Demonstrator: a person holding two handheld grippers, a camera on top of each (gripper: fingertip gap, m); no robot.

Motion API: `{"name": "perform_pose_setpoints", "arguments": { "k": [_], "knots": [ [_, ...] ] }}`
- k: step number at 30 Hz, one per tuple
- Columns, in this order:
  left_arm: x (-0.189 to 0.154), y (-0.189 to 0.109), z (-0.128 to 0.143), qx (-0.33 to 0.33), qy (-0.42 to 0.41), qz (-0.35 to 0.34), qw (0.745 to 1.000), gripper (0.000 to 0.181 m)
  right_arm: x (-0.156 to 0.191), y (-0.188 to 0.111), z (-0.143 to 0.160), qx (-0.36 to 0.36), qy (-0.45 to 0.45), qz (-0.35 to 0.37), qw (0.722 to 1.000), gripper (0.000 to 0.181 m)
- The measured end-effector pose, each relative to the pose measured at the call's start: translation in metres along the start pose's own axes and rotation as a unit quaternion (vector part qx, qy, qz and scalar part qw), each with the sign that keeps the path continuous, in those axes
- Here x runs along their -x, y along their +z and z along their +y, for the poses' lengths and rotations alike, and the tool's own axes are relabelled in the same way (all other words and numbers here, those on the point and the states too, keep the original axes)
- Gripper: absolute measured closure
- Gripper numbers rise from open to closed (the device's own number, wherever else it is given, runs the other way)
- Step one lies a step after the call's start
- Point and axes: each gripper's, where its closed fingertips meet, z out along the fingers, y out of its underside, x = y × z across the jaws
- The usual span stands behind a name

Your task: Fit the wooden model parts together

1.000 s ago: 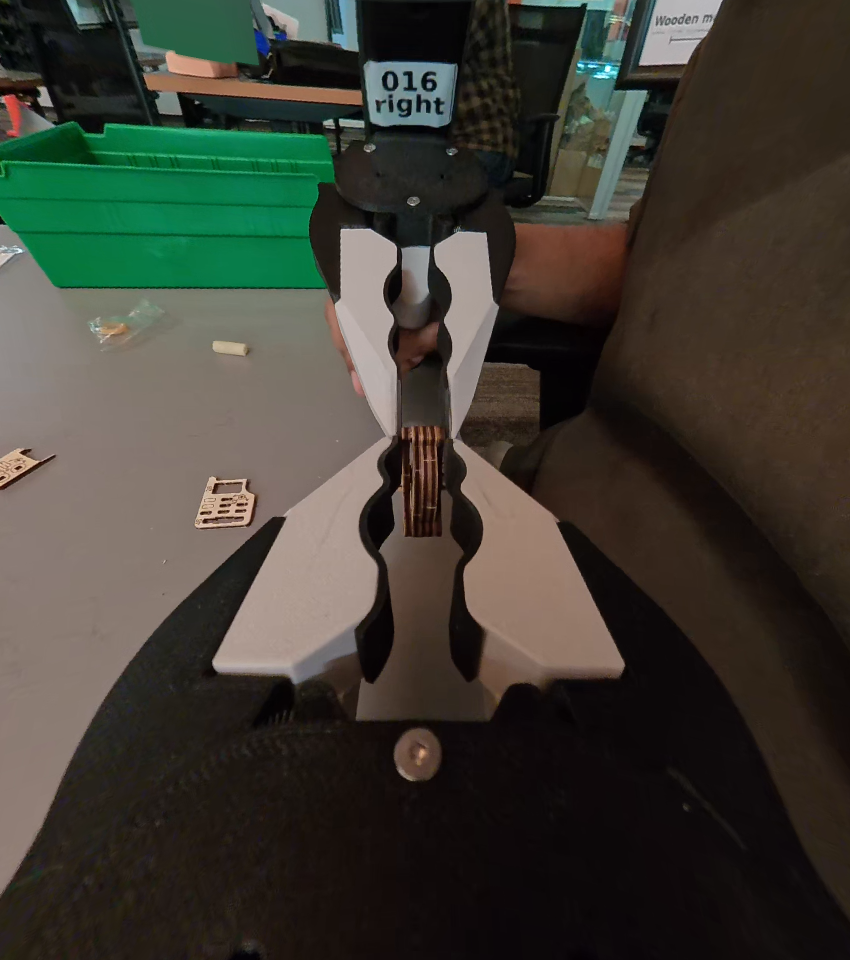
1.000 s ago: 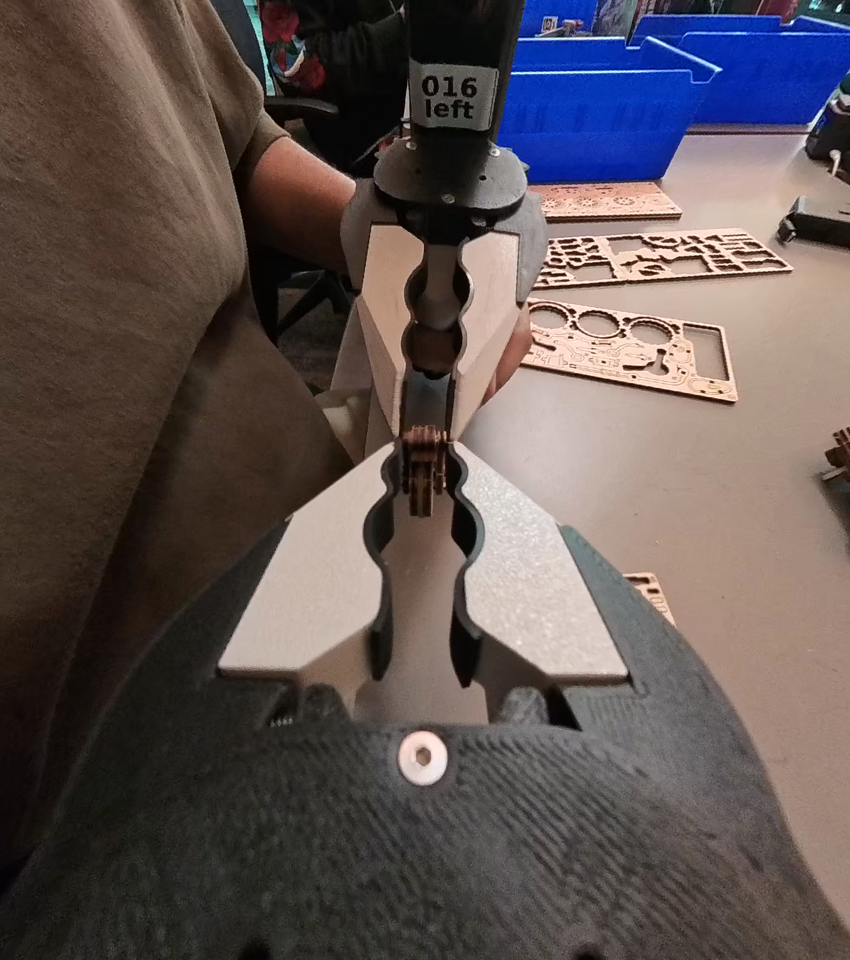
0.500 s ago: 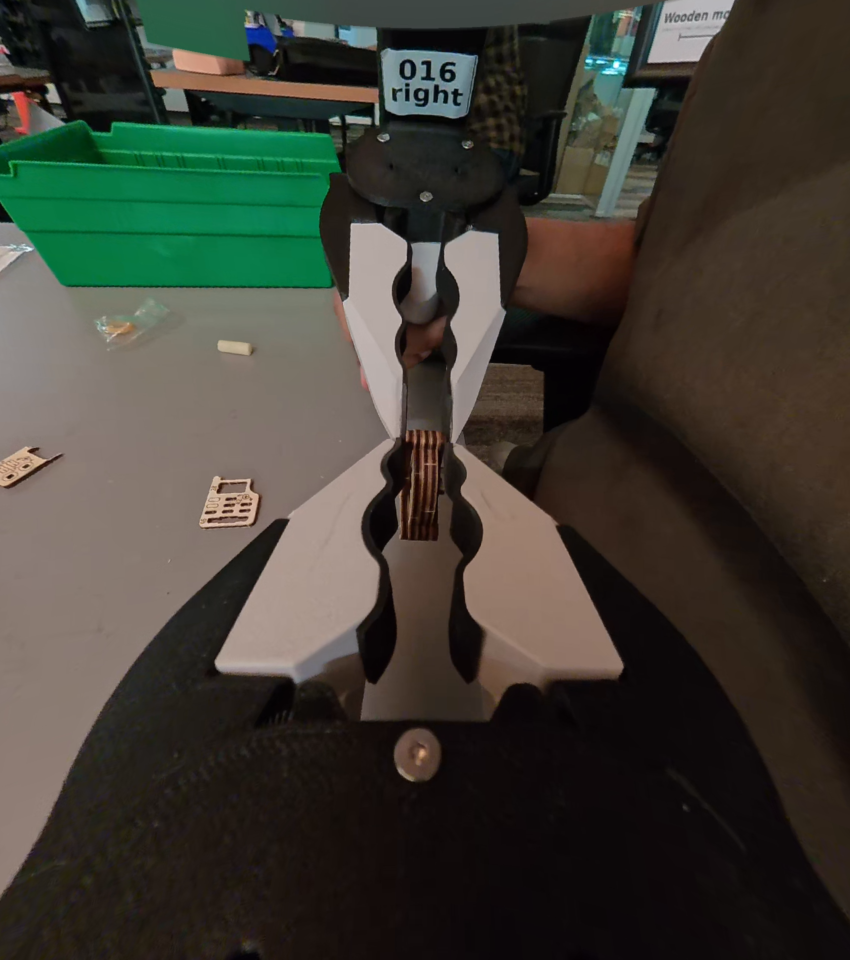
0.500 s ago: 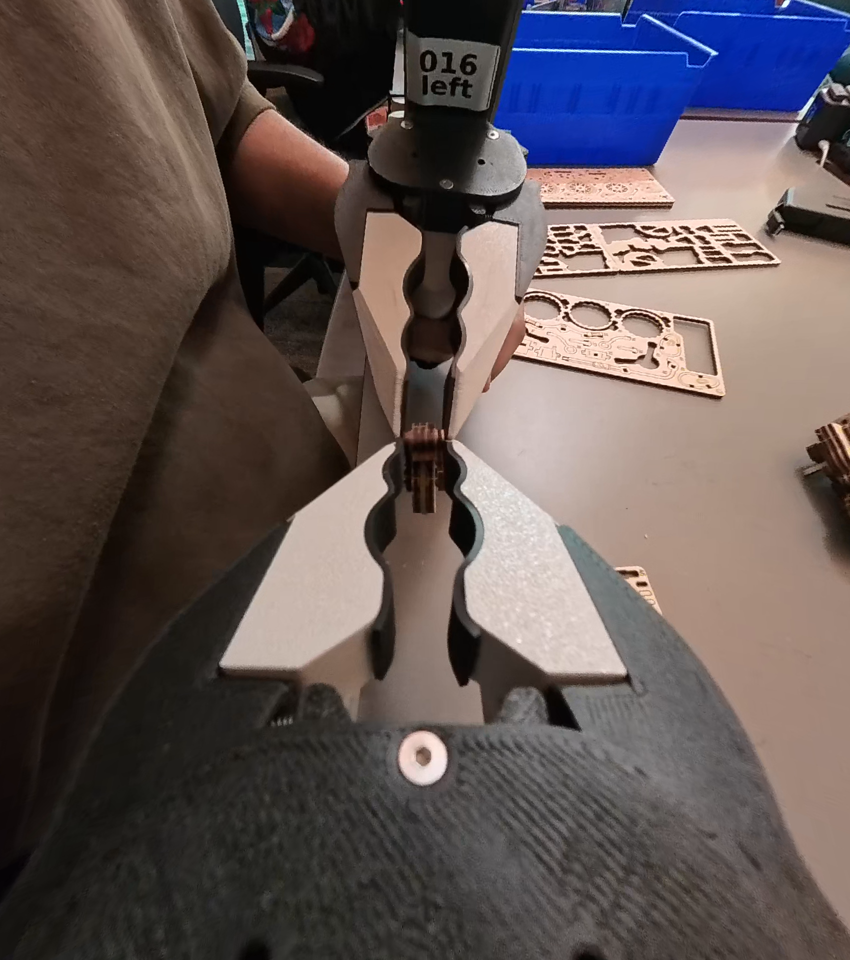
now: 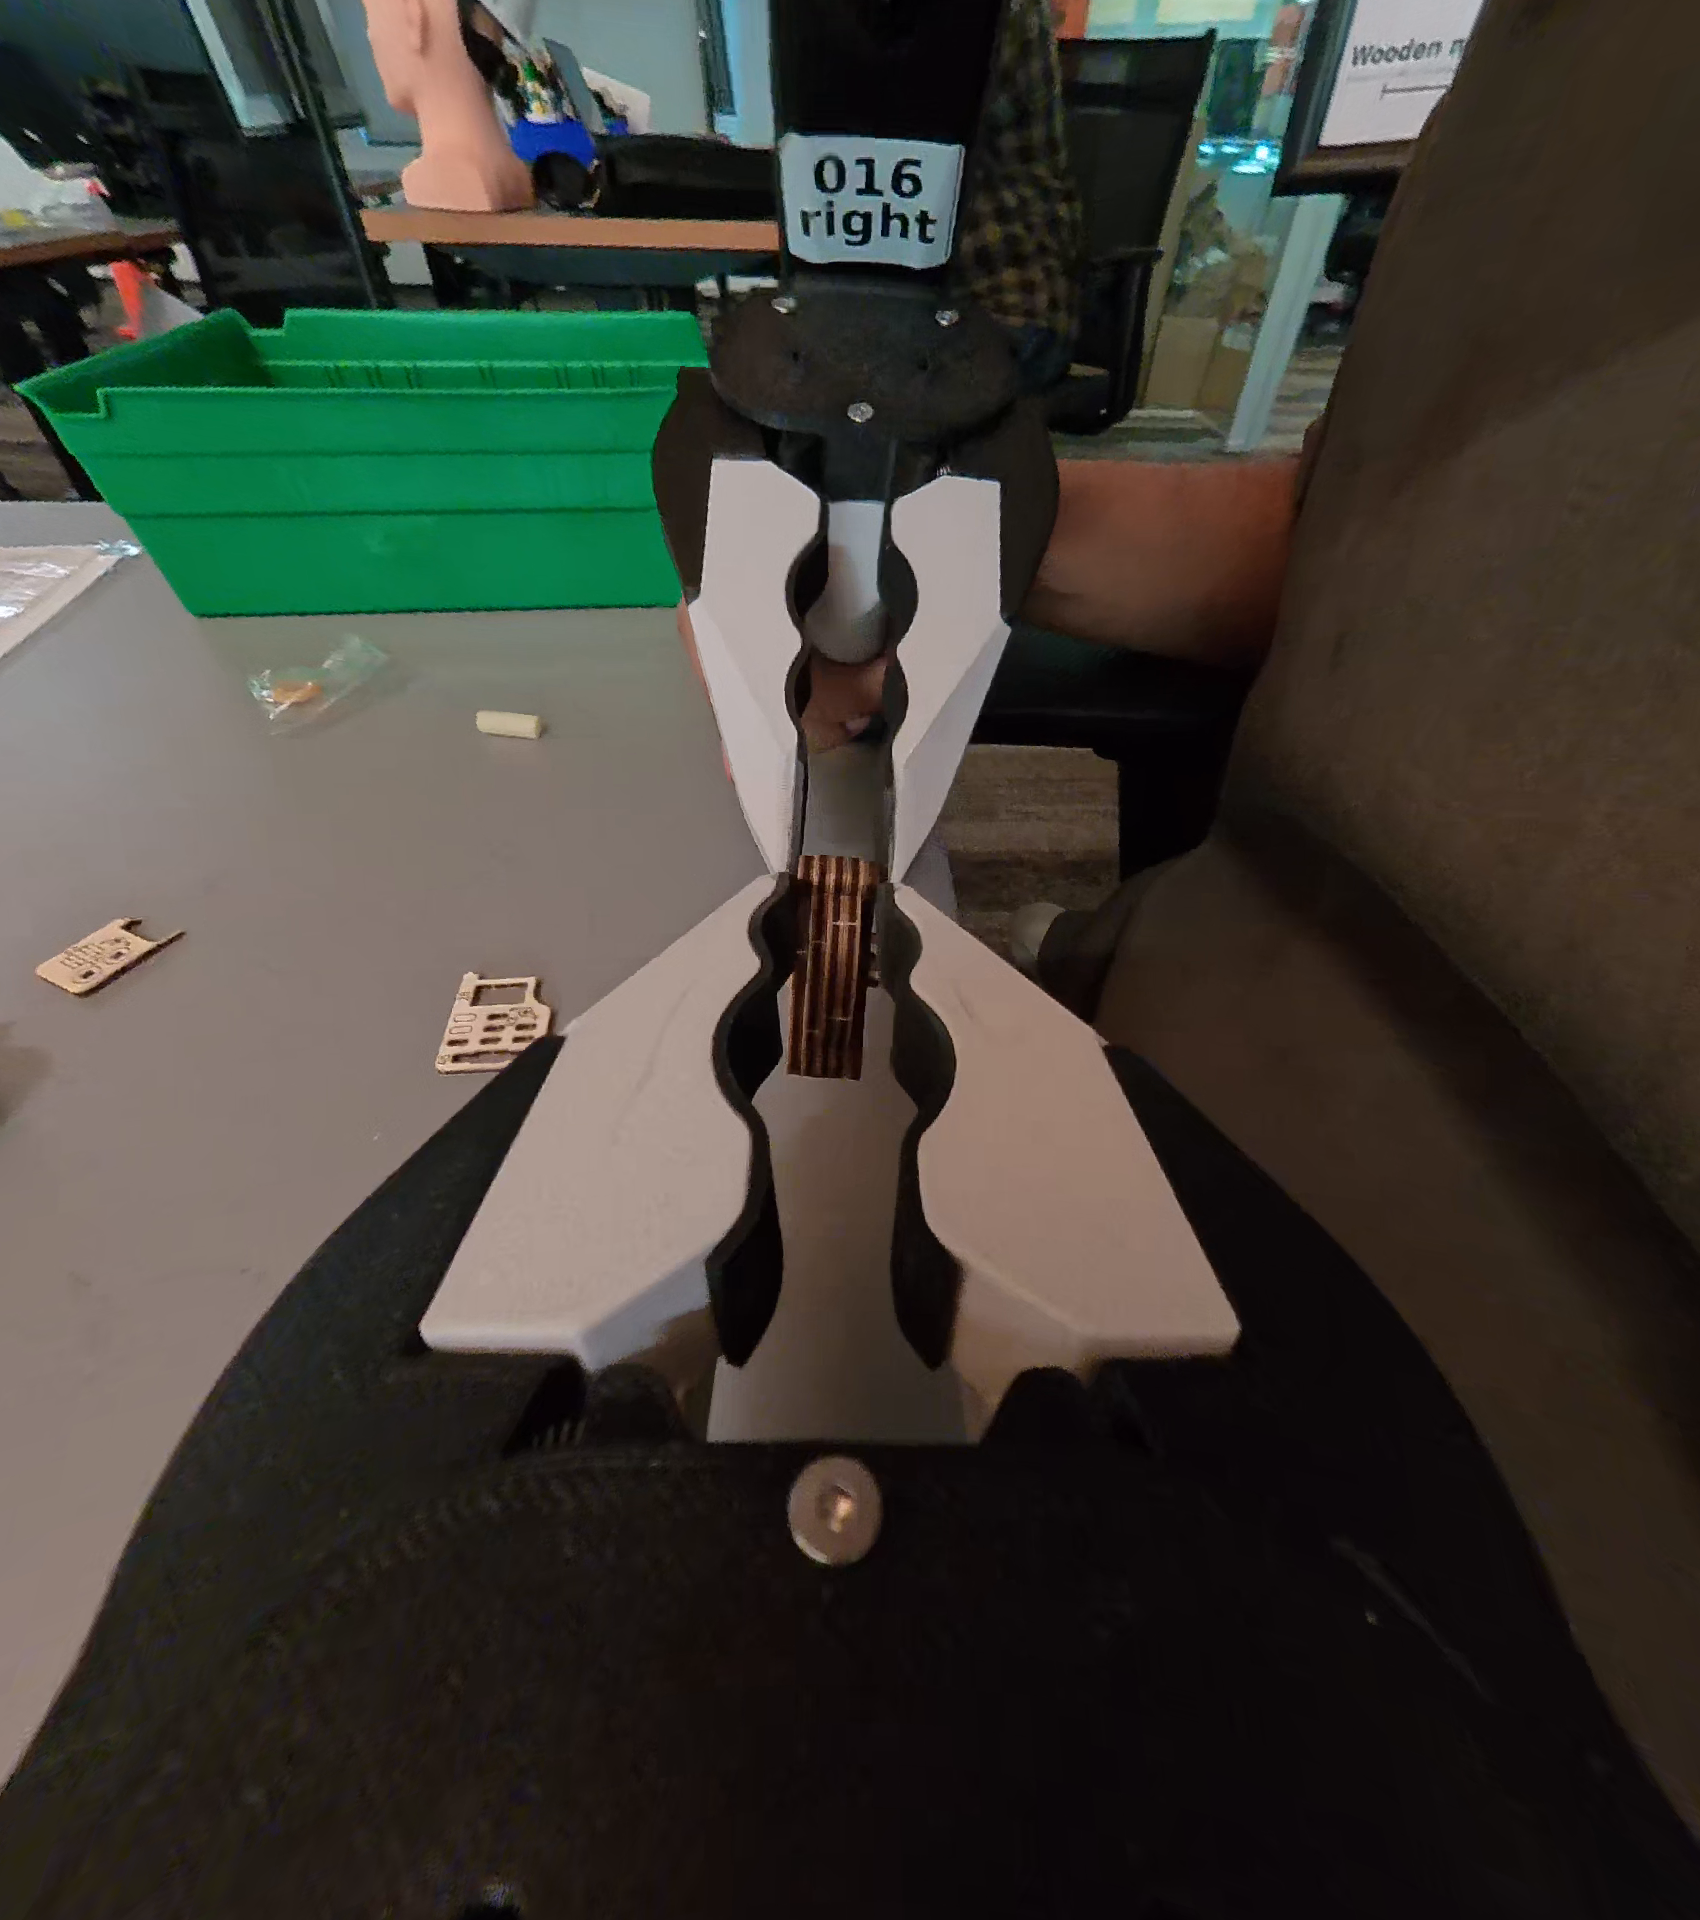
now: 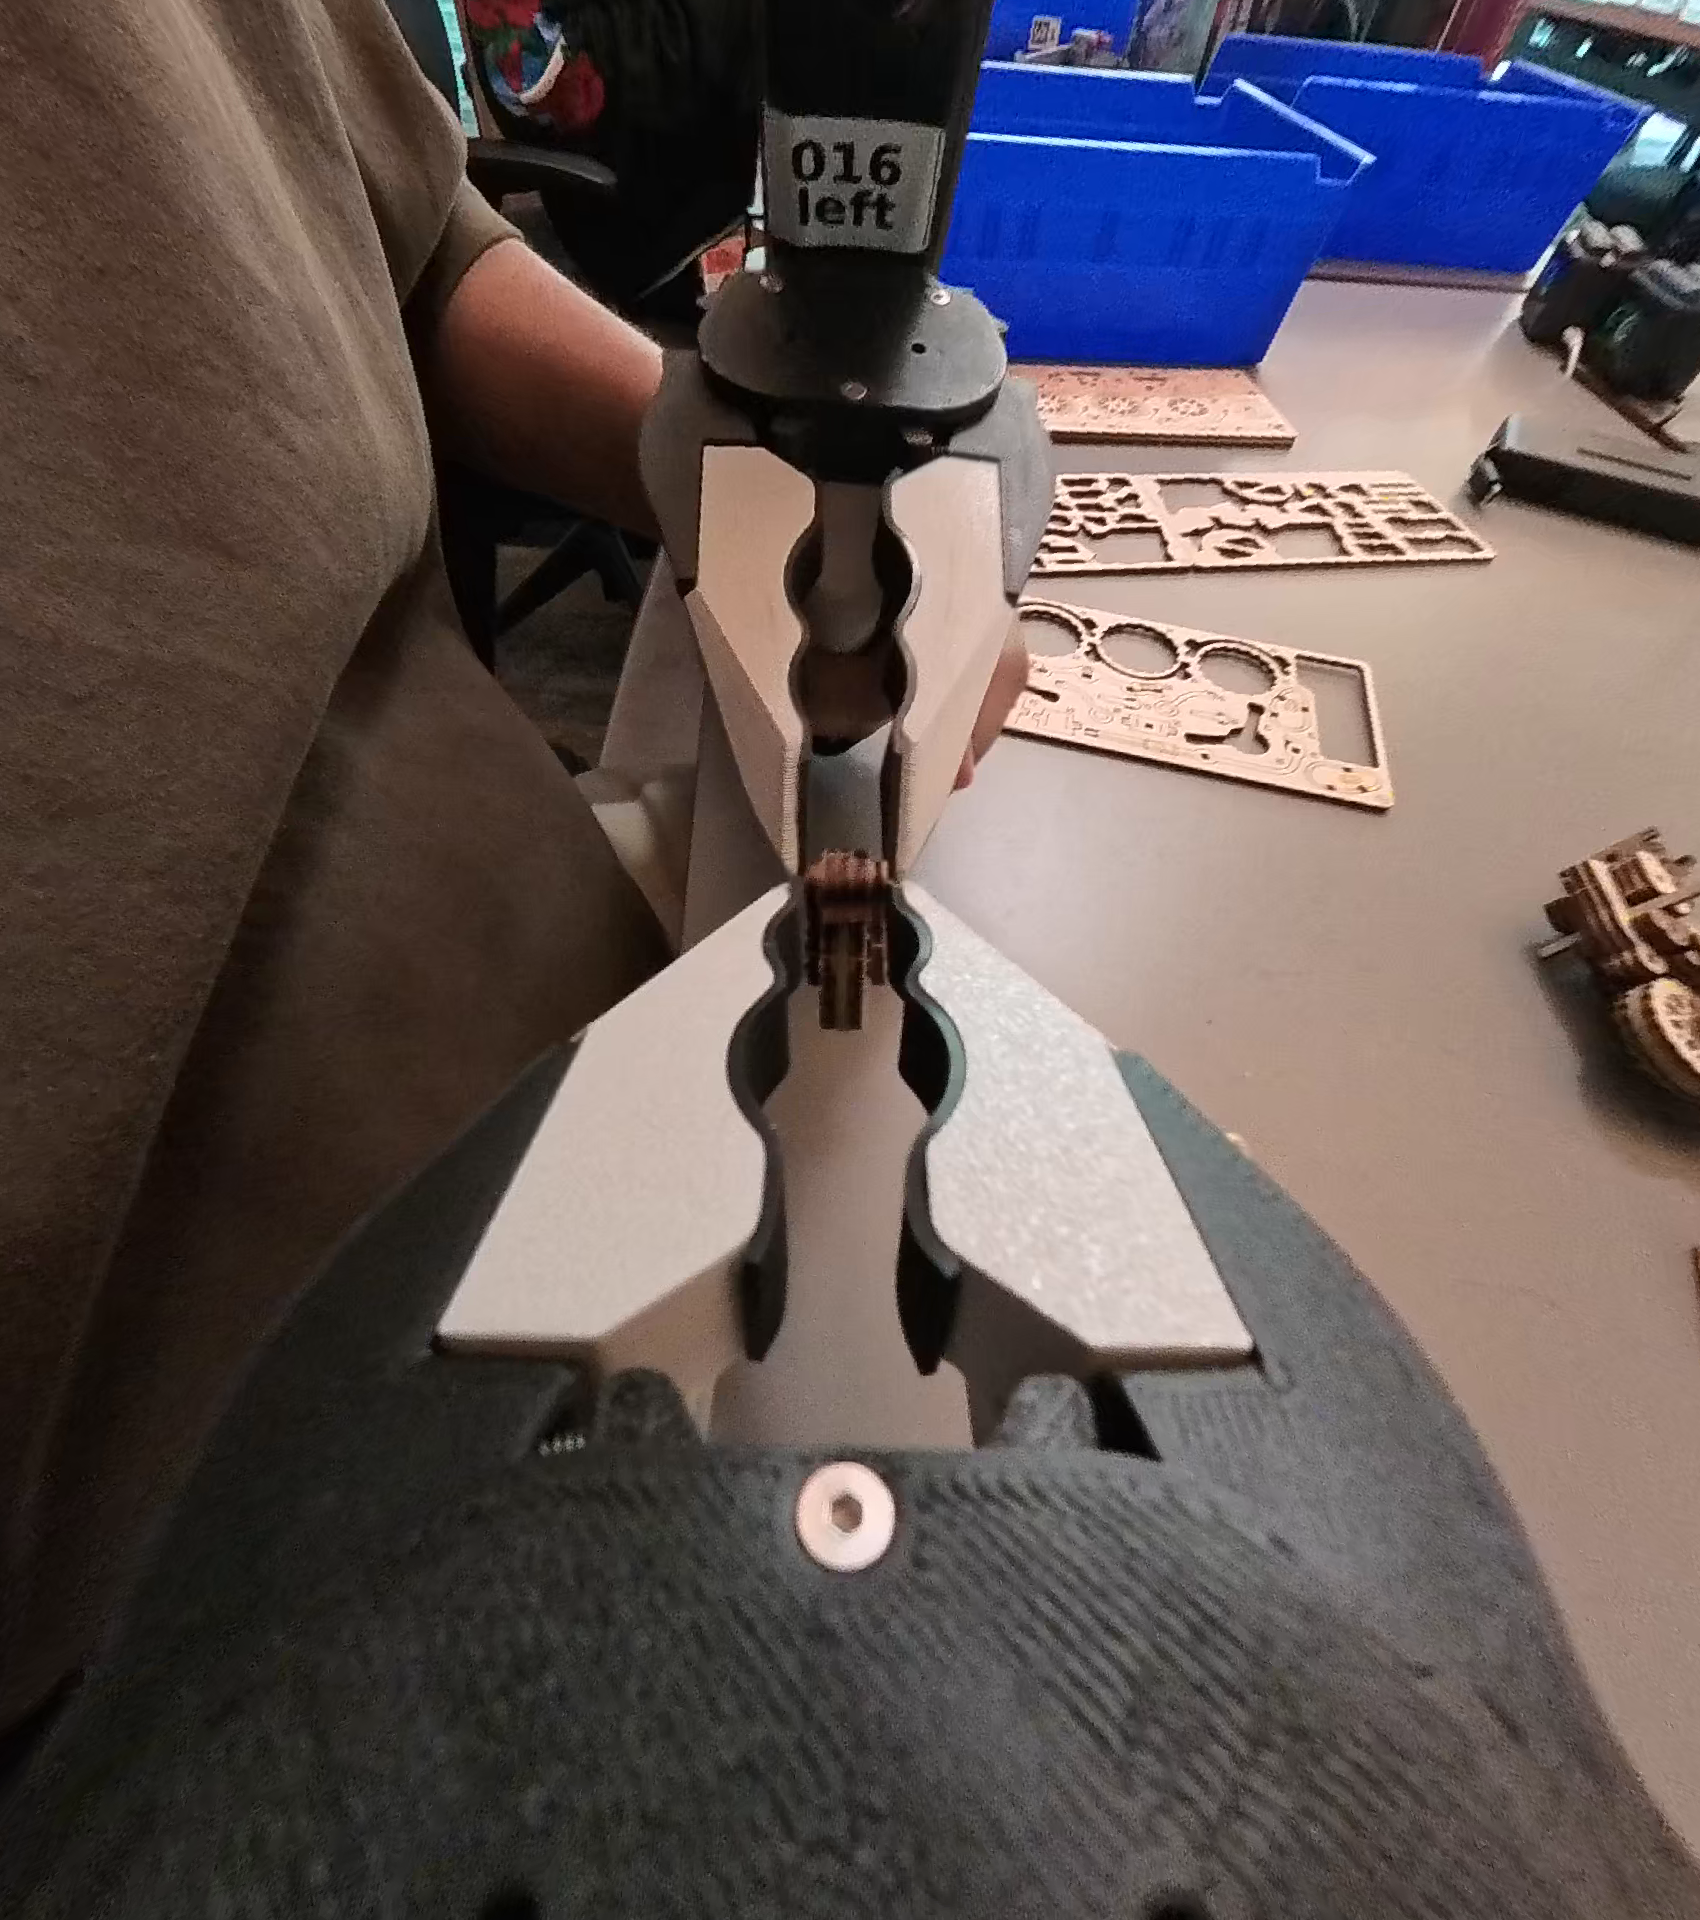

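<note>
Two tongs meet tip to tip above the surface's [image 5: 202, 1195] near edge, both pinching one stacked wooden part [image 5: 830, 966]. The left tongs [image 5: 830, 914] clamp its layered edge; the right tongs [image 6: 841, 914] grip the opposite, toothed side, neither nearer. Its long axis looks upright between them, so pressing the layers home likely needs a straight squeeze. Cut-out sheets [image 6: 1199, 696] and a half-built model [image 6: 1667, 987] lie well apart.

Left claw [image 5: 830, 894] gripping layered wooden piece [image 5: 830, 966]
</note>
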Motion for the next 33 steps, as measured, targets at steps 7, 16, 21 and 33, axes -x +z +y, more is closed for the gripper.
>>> {"name": "perform_pose_setpoints", "arguments": {
  "k": [7, 16, 21, 33],
  "knots": [
    [0.005, -0.003, -0.002, -0.012, 0.009, -0.014, 1.000, 0.167, -0.006, -0.005, -0.005, -0.023, -0.068, 0.032, 0.997, 0.168],
    [0.007, -0.004, 0.000, -0.009, 0.036, -0.025, 0.999, 0.174, -0.004, -0.003, -0.008, -0.022, -0.115, 0.054, 0.992, 0.168],
    [0.010, -0.006, -0.001, -0.014, 0.039, -0.034, 0.999, 0.175, -0.009, -0.005, -0.009, -0.030, -0.111, 0.070, 0.991, 0.164],
    [0.015, -0.010, -0.008, -0.041, 0.005, -0.031, 0.999, 0.175, -0.015, -0.007, -0.001, -0.025, -0.057, 0.060, 0.996, 0.159]
  ]
}}
